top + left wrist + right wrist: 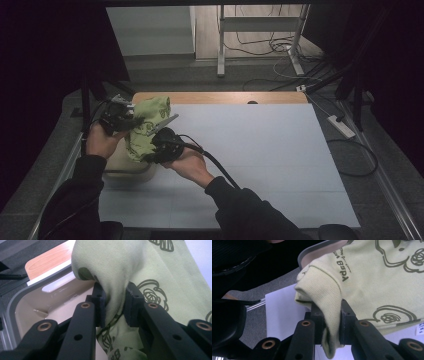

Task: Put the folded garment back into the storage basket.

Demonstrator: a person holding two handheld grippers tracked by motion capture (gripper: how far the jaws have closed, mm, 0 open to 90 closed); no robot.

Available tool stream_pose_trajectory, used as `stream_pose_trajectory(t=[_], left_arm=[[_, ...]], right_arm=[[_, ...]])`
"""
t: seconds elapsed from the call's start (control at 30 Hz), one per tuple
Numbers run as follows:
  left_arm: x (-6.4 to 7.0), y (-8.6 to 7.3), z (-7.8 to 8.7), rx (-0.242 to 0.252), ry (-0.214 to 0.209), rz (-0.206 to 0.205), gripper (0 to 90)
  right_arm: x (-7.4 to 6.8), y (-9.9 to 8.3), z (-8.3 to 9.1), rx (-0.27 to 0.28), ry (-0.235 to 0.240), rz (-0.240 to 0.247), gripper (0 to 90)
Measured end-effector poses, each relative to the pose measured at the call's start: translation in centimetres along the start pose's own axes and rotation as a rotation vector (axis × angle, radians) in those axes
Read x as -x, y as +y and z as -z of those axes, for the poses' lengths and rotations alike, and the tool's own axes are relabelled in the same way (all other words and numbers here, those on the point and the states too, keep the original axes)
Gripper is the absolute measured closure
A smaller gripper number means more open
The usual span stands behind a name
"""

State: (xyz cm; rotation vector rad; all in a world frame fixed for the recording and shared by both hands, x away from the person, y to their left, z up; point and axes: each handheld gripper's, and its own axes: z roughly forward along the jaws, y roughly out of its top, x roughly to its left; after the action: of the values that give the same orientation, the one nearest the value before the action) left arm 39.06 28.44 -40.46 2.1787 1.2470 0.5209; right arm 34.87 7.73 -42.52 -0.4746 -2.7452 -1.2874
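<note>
garment (146, 125): pale green printed, bunched, hangs lengthwise over beige tub (131, 172), lower end hidden | left gripper (131, 119): clamped on fold | right gripper (156, 145): clamped on ribbed cuff (322, 295)

Matt green knit cloth (367, 280); seemingly plastic tub (37, 305)

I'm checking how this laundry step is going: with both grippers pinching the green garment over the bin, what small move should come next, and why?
Probably lift and spread both hands apart. The left gripper and right gripper are each shut on the light green printed cotton garment, the right one on its ribbed cuff. The cloth hangs bunched above the beige plastic bin, so parting should open it out.
</note>
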Motion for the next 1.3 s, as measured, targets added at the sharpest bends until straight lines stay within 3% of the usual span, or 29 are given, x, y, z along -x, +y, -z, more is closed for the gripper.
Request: stream_pose_trajectory(t=[1.3], left_arm=[[-3.8, -2.8, -0.6, -0.04, 0.044, 0.082, 72.9]], right_arm=[[-0.9, 2.2, -5.6, -0.014, -0.005, -0.001, 77.2]])
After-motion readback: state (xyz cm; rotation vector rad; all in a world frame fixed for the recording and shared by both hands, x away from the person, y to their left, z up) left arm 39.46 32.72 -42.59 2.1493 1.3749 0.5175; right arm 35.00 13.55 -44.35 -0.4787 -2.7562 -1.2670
